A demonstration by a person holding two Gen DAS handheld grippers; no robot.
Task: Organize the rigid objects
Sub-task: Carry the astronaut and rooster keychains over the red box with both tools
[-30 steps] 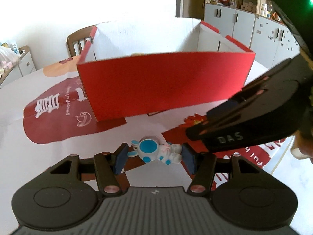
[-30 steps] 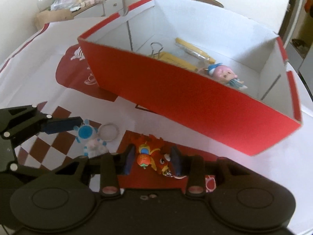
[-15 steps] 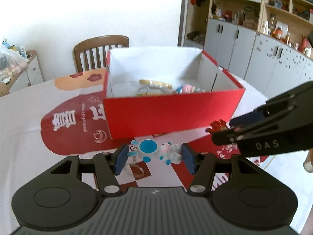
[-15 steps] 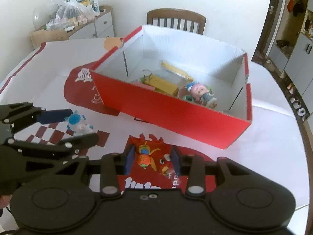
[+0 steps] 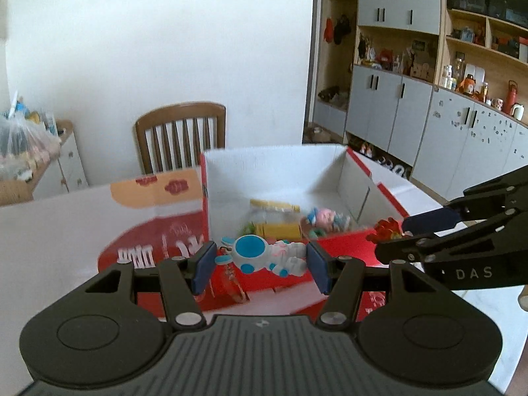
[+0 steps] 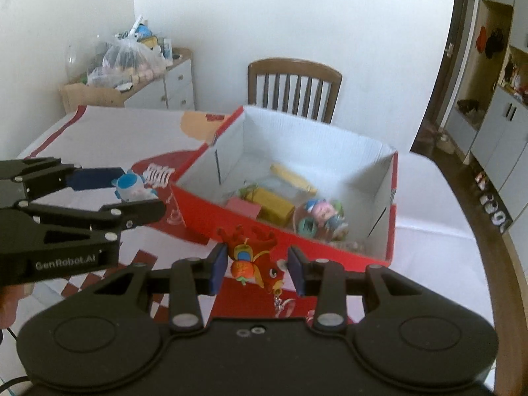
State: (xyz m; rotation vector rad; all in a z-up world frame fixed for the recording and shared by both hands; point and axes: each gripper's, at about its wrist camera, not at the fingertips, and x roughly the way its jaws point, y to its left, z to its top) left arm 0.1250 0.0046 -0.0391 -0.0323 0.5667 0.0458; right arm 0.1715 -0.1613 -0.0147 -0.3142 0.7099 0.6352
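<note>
We carry two toys toward the box (image 6: 283, 241): left gripper (image 5: 260, 264) clamps the astronaut (image 5: 264, 255), right gripper (image 6: 257, 267) clamps the red charm (image 6: 254, 260). Next, we judge, comes clearing the near wall, then releasing inside.

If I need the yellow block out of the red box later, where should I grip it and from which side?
Come from straight above, through the open top of the red box. The yellow block lies flat with long, straight sides, so close the fingers across its narrow width. A pink block sits tight on one side and a doll close on the other, so a side approach looks blocked.
</note>
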